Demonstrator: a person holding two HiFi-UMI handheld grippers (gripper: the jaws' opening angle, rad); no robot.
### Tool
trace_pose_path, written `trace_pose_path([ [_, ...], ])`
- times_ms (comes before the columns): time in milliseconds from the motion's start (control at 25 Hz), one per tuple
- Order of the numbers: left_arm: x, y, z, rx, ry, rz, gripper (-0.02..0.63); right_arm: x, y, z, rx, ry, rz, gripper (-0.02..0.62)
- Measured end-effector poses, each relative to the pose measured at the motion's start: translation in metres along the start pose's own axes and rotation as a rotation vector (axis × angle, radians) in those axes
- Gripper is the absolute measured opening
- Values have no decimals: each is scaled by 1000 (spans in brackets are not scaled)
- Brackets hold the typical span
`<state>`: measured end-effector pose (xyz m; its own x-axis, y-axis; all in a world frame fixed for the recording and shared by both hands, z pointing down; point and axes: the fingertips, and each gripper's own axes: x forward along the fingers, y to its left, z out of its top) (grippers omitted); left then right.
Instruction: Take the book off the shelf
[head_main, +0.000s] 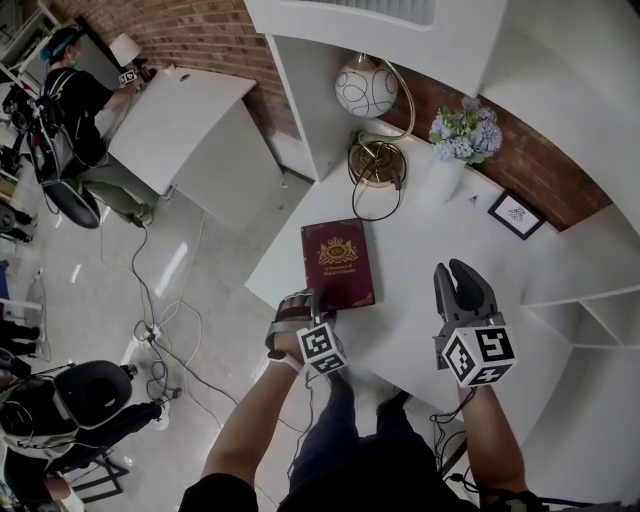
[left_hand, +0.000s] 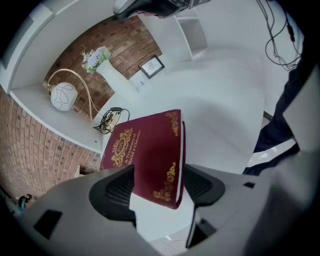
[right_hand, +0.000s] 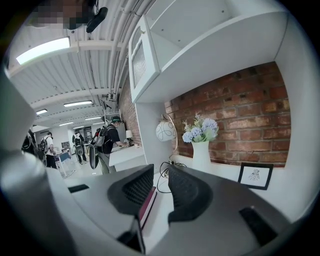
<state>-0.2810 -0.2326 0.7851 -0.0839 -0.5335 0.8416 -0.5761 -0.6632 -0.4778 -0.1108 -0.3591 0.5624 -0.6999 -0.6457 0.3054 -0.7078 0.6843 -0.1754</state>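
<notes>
The book (head_main: 338, 262) lies flat on the white table (head_main: 420, 250), red cover up. It is not on the shelf (head_main: 360, 20), so I think that part is done.

The left tongs (head_main: 303, 300) are right at the book's near end. Their jaws are wide apart. In the left gripper view, the near corner of the book (left_hand: 145, 155) sits between the two pads. The pads do not press on it, so the left tongs (left_hand: 157, 175) have let go and the table holds the book up.

From the left tongs, the book goes straight ahead. Its long side runs away from them, toward the lamp cord (head_main: 375, 195) and the brick wall.

The right tongs (head_main: 452, 270) are off to the side. The book is to their left, well apart from them. Their jaws (right_hand: 161, 175) have a small gap with nothing in it. They hold nothing. Down low and to the left of them you can see only a thin red edge of the book.

The left tongs are much nearer to the book. If the book must be picked up again, I think the left tongs should do it by closing on that near end. The right tongs would have to move left a good way first.
</notes>
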Motion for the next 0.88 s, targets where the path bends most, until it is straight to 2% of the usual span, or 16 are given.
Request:
trace_pose_path([
  [200, 4, -17, -6, -39, 17, -77, 292, -2, -2, 1, 0, 0, -1, 89],
  [360, -24, 4, 7, -116, -43, -24, 293, -3, 0, 13, -16, -22, 10, 89],
  [520, -66, 42, 35, -319, -196, 32, 291, -7, 6, 27, -32, -44, 22, 89],
  [720, -136, 106, 70, -615, -443, 126, 284, -13, 22, 55, -59, -89, 55, 89],
  [880, -197, 149, 76, -849, -631, 213, 161, -23, 36, 77, -77, -134, 80, 81],
])
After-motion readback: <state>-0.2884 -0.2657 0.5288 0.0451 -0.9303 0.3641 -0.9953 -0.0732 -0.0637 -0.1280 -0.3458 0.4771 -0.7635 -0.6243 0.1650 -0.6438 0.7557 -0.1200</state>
